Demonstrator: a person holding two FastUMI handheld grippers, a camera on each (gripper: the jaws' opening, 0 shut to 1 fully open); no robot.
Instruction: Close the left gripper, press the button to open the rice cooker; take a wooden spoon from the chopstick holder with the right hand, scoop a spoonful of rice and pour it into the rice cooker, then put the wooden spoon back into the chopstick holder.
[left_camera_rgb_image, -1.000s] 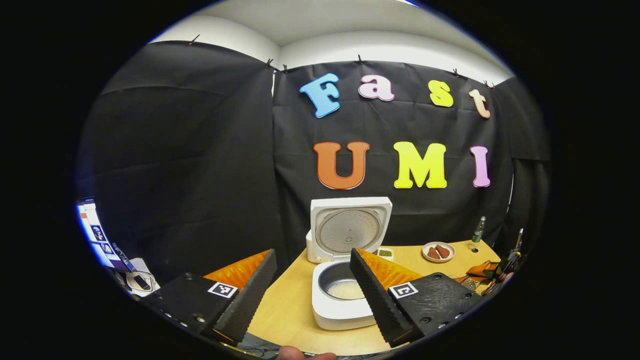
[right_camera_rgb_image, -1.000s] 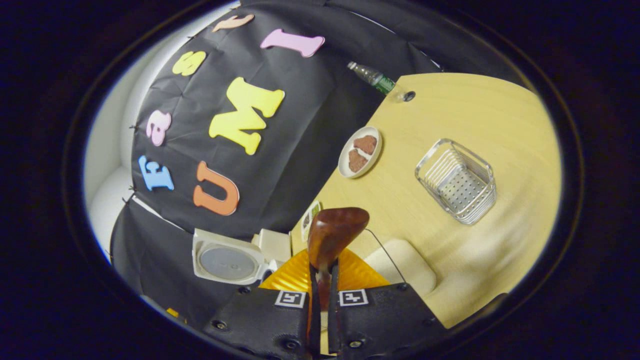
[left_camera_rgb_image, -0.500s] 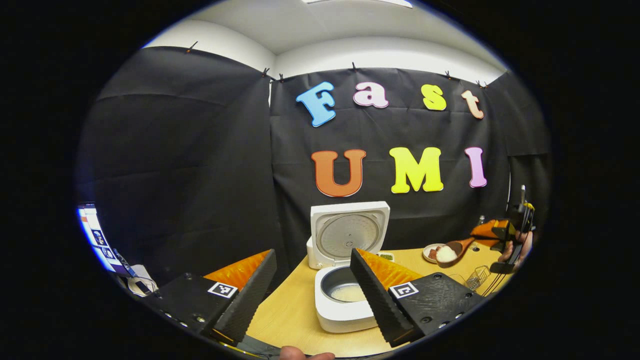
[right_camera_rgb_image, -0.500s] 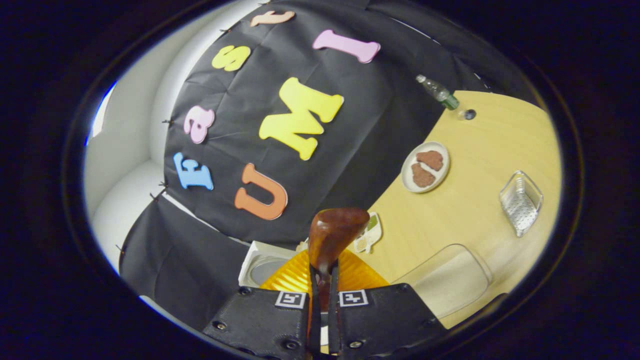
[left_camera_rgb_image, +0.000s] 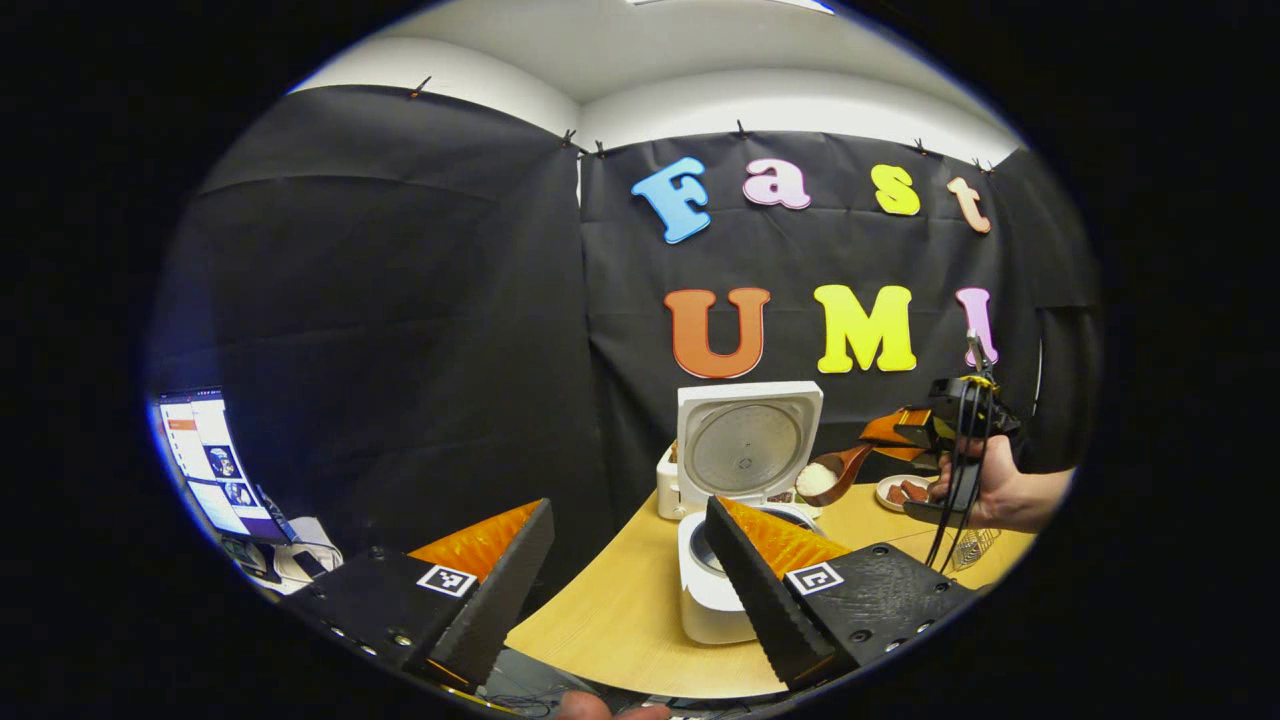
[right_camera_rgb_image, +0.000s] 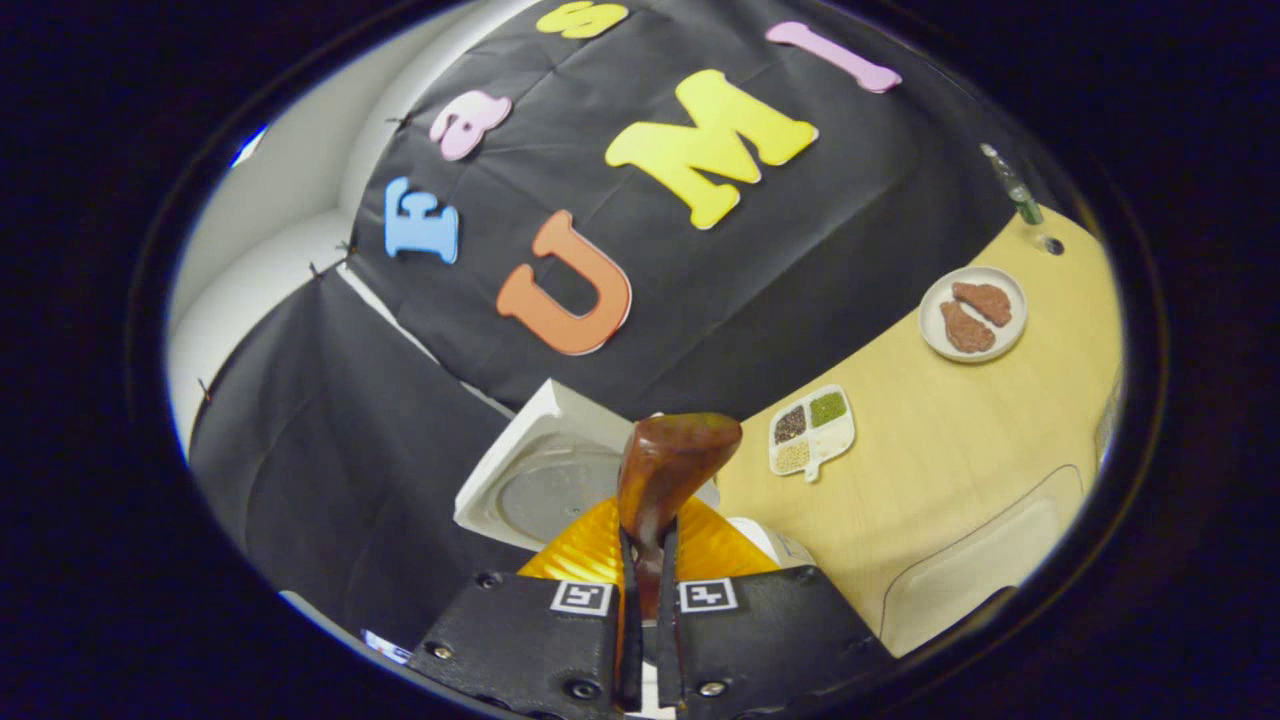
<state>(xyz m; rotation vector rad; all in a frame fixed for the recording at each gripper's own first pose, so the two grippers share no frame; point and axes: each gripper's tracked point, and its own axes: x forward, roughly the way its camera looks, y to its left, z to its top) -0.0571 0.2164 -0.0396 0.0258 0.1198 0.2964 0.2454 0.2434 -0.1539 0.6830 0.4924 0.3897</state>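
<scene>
While the right gripper (right_camera_rgb_image: 640, 560) kept its two fingers pinched flat against the handle of the wooden spoon (right_camera_rgb_image: 668, 462), the bowl of the spoon stuck out ahead of the fingertips, seen from its back in the right gripper view. From the left gripper view that same spoon carried a white heap of rice (left_camera_rgb_image: 815, 478) just beside the raised lid of the rice cooker (left_camera_rgb_image: 735, 540), which stood open near the tabletop's (right_camera_rgb_image: 960, 440) back edge. The spoon looked stiff and light, so the narrow handle was the sensible place to hold; its polished wood seemed slippery, and loose rice would likely spill with any roll of the wrist. The left gripper (left_camera_rgb_image: 630, 590) hung with its fingers spread wide, holding nothing, short of the cooker's front. Further along the tabletop lay a divided dish (right_camera_rgb_image: 810, 430) of grains and a plate (right_camera_rgb_image: 972, 313) near the far corner.
</scene>
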